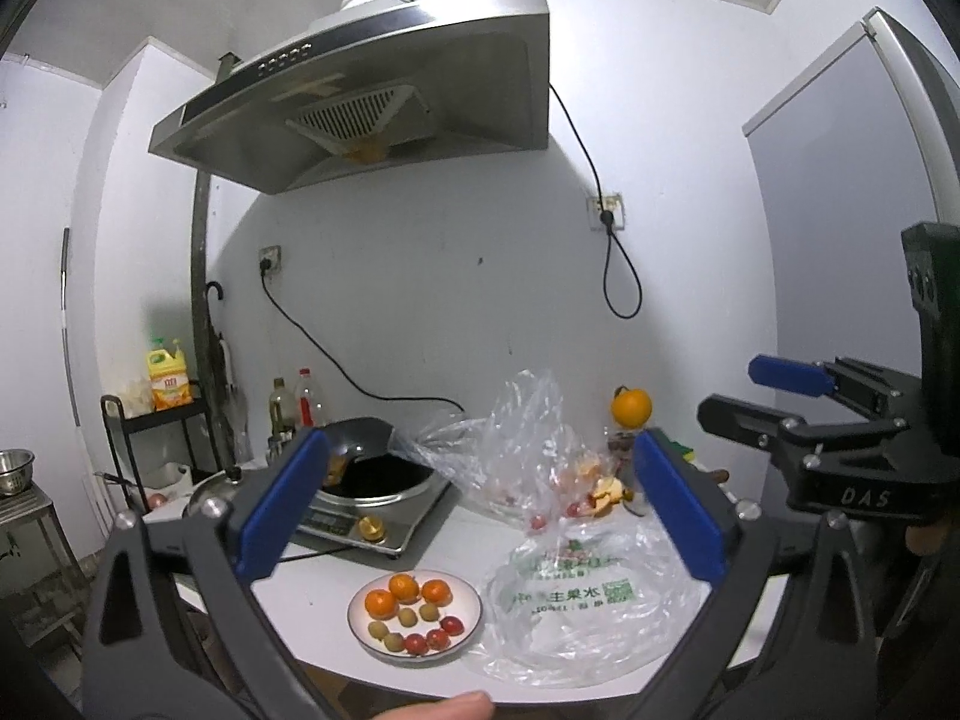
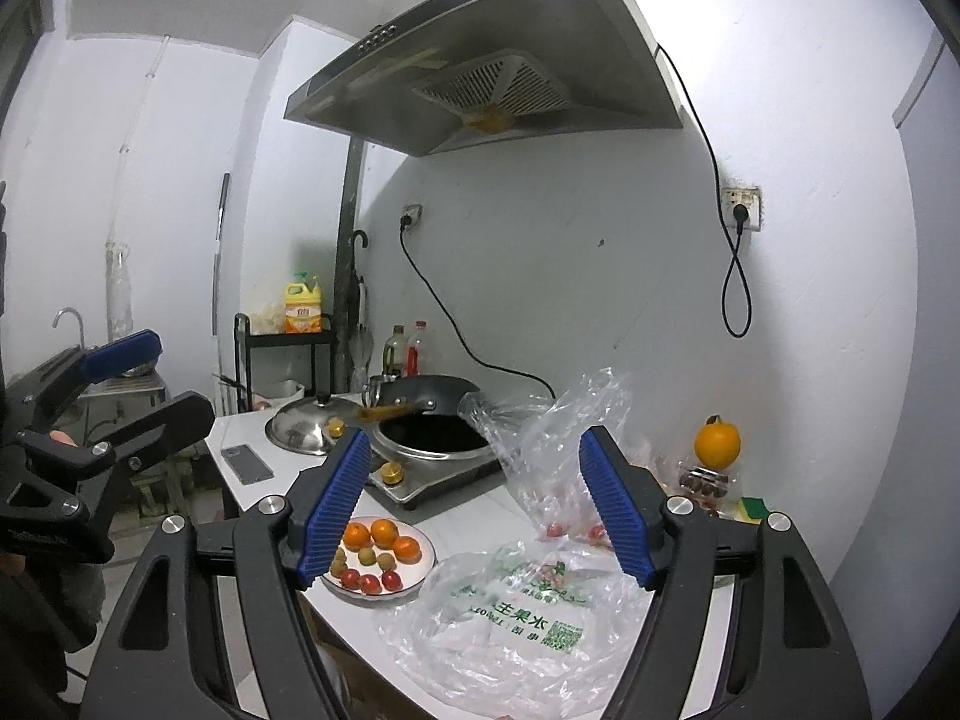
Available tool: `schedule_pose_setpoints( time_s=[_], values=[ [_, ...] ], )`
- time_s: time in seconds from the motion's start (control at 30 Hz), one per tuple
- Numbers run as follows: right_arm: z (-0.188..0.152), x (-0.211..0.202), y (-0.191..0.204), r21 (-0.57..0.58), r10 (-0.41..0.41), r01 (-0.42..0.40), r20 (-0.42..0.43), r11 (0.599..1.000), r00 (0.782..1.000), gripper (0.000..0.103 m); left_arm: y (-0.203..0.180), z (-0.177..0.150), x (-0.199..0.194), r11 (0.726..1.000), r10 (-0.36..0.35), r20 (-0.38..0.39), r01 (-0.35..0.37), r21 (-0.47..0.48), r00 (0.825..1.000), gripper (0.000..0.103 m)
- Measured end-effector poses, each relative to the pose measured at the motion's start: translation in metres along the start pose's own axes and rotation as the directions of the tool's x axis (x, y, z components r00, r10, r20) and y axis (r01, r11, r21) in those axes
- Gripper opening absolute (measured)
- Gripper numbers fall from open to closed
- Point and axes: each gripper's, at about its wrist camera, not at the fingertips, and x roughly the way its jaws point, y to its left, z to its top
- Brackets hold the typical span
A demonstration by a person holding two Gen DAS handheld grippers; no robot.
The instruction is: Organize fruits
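A white plate point(image 1: 359, 630) point(image 2: 427, 564) sits near the front of the white counter. It holds three small oranges point(image 1: 403, 589) point(image 2: 384, 531), several yellow-green fruits and several red ones point(image 1: 435, 638). Right of it lies a printed clear plastic bag point(image 1: 576, 606) point(image 2: 510, 624). Behind that, a second crumpled clear bag point(image 1: 516, 438) point(image 2: 540, 450) has a few red fruits point(image 1: 538, 519) point(image 2: 553, 530) in it. A big orange point(image 1: 630, 408) point(image 2: 717, 444) stands by the wall. My left gripper point(image 1: 480, 504) point(image 2: 150, 384) and right gripper point(image 2: 477, 504) point(image 1: 756, 396) hover above the counter, both open with nothing between their fingers.
An induction cooker with a black wok point(image 1: 375, 462) point(image 2: 432, 426) stands behind the plate, under a steel range hood point(image 1: 360, 90). A pot lid point(image 2: 303, 429) and a phone point(image 2: 246, 463) lie on the counter's left part. Bottles, a rack with yellow detergent point(image 2: 303, 309) and a fridge point(image 1: 840, 228) ring the area.
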Motion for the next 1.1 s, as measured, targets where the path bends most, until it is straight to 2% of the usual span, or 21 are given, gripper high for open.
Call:
schedule_pose_setpoints(
  time_s=[1.1],
  values=[
    [0.0006, 0.0011, 0.0022, -0.008, -0.01, 0.01, -0.006, 1.0, 1.0, 0.076, 0.0004, -0.0078, 0.0046, 1.0, -0.008, -0.026, 0.008, 0.007, 1.0, 0.102]
  ],
)
